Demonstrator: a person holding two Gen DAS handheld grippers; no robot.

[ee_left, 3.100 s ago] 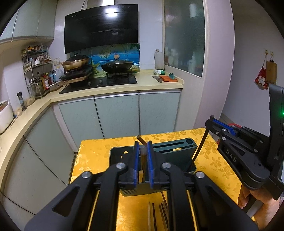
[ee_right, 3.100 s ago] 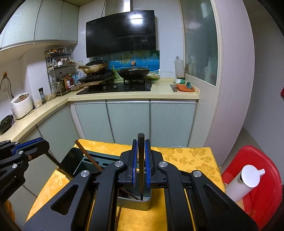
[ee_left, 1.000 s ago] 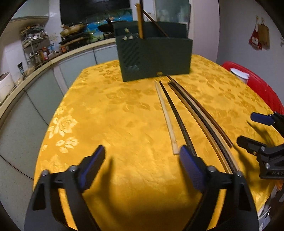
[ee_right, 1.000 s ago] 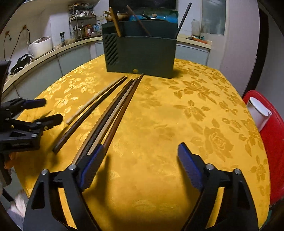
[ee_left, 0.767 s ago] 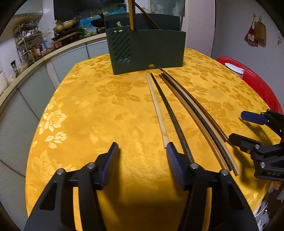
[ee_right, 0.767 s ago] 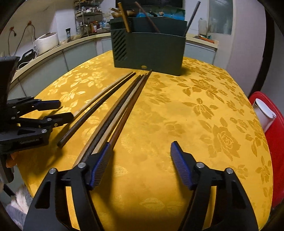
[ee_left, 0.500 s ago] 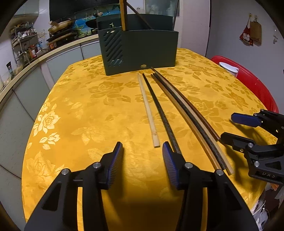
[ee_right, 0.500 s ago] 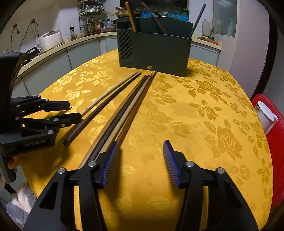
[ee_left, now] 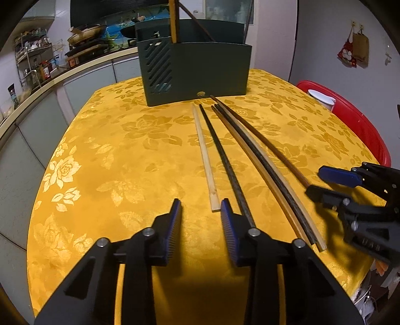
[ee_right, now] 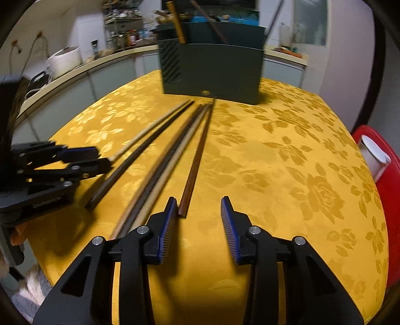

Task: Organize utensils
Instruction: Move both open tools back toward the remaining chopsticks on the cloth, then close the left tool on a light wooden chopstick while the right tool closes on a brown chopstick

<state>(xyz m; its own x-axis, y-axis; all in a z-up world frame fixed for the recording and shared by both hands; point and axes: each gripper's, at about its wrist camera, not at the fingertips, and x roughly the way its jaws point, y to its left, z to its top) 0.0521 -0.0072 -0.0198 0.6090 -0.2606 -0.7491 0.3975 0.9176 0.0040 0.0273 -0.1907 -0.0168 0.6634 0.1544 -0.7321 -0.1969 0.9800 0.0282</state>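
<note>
Kitchen setting: curved cream worktop (ee_left: 82, 66) over pale grey-green cabinet doors (ee_left: 87, 86), black range hood (ee_left: 105, 8) above pans, metal spice rack (ee_left: 32, 60) at left, white rice cooker (ee_right: 63, 61), red stool (ee_left: 355, 120) beside gold floral tablecloth (ee_left: 125, 155).

A yellow floral-patterned tablecloth (ee_left: 105, 155) covers the table. A red plastic stool (ee_left: 360, 125) stands just beside the table's right edge, with a white cylindrical container (ee_left: 321, 98) on it. Behind, a curved kitchen counter (ee_left: 37, 87) carries a metal rack of bottles (ee_left: 32, 62), a white rice cooker (ee_right: 63, 61) and stacked pans (ee_left: 85, 31). A red cloth ornament (ee_left: 347, 53) hangs on the right wall.
</note>
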